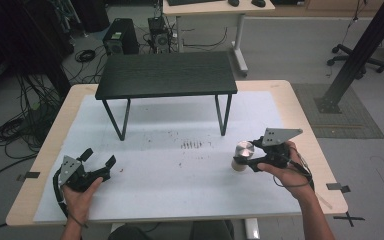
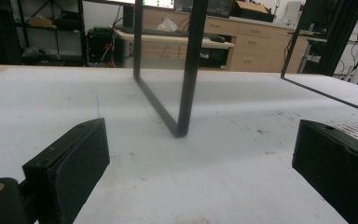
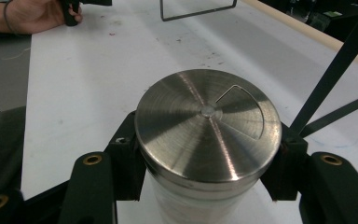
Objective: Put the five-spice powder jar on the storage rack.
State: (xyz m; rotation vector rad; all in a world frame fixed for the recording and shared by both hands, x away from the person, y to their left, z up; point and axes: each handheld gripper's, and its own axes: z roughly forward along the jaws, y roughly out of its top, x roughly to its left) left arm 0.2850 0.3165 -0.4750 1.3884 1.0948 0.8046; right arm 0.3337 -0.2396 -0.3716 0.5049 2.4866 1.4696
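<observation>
Right gripper (image 3: 208, 186) clamps shaker (image 3: 208, 135), white mat (image 1: 180, 175) — cabled floor

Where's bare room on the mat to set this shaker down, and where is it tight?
The right tongs grip the shaker. Widest bare patch: the white mat between both tongs, in front of the crumb marks. Also free: under the black stand, between its legs. Tight: by the left tongs and the right mat edge.
</observation>
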